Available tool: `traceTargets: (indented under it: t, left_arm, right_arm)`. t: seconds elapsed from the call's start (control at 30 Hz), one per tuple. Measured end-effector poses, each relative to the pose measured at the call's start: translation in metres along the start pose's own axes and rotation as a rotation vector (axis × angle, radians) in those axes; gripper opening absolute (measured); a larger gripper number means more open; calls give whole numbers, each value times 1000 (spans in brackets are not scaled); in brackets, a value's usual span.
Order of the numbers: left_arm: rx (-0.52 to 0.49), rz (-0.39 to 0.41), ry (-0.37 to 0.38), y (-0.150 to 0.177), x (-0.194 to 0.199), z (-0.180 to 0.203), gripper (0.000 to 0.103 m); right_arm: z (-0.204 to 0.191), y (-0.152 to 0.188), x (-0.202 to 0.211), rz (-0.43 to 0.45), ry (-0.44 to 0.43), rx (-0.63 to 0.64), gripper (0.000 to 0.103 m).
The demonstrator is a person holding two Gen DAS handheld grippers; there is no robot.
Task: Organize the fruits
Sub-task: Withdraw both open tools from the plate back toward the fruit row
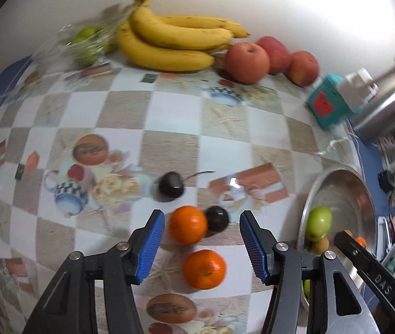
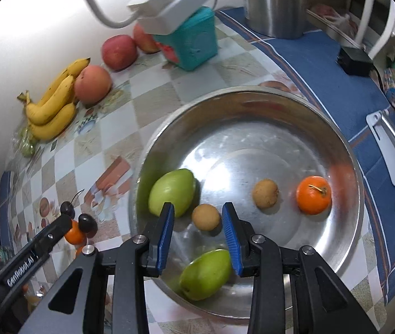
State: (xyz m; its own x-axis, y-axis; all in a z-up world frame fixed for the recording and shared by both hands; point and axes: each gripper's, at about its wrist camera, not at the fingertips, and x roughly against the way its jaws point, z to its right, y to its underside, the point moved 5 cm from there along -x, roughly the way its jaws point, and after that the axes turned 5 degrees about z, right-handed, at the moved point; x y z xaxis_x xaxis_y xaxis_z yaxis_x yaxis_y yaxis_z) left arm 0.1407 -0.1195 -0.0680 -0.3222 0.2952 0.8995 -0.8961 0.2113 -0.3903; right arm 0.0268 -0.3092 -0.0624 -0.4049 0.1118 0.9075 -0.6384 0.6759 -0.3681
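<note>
My left gripper (image 1: 201, 224) is open above the tablecloth, its blue pads either side of an orange mandarin (image 1: 187, 225) and a dark cherry (image 1: 217, 218). A second mandarin (image 1: 204, 269) lies nearer, and a stemmed cherry (image 1: 170, 186) lies farther. My right gripper (image 2: 198, 217) is open over the steel bowl (image 2: 347, 150), with a small brown fruit (image 2: 205, 217) between its pads. The bowl also holds two green fruits (image 2: 172, 192) (image 2: 205, 274), another brown fruit (image 2: 265, 193) and a mandarin (image 2: 313, 194). The bowl also shows in the left wrist view (image 1: 336, 192).
Bananas (image 1: 169, 39), three red apples (image 1: 247, 61) and bagged green fruit (image 1: 86, 44) sit along the back wall. A teal box (image 2: 194, 41) with a white power strip (image 2: 169, 2) on it, a steel kettle (image 2: 276, 2) and a black adapter (image 2: 354, 61) stand behind the bowl.
</note>
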Motion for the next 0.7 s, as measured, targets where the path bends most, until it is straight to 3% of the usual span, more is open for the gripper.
traceTargets:
  t: [0.3, 0.43, 0.47, 0.53, 0.63, 0.7]
  left_arm:
    - [72, 12, -40, 0, 6, -25, 60]
    - [93, 15, -56, -1, 8, -31, 76]
    - [94, 13, -61, -1, 8, -32, 80]
    - [97, 7, -86, 0, 7, -34, 88]
    - [98, -3, -136, 2, 4, -39, 102]
    - [91, -7, -164, 4, 2, -42, 103]
  right_arm:
    - [-16, 5, 4, 0, -3, 50, 36]
    - [-17, 5, 2, -7, 2, 56, 37]
    - [-16, 6, 1, -8, 7, 52, 41]
    - [-15, 6, 0, -7, 21, 50, 65]
    - [-12, 6, -2, -7, 38, 55, 70]
    - [-11, 7, -3, -10, 45, 51, 74]
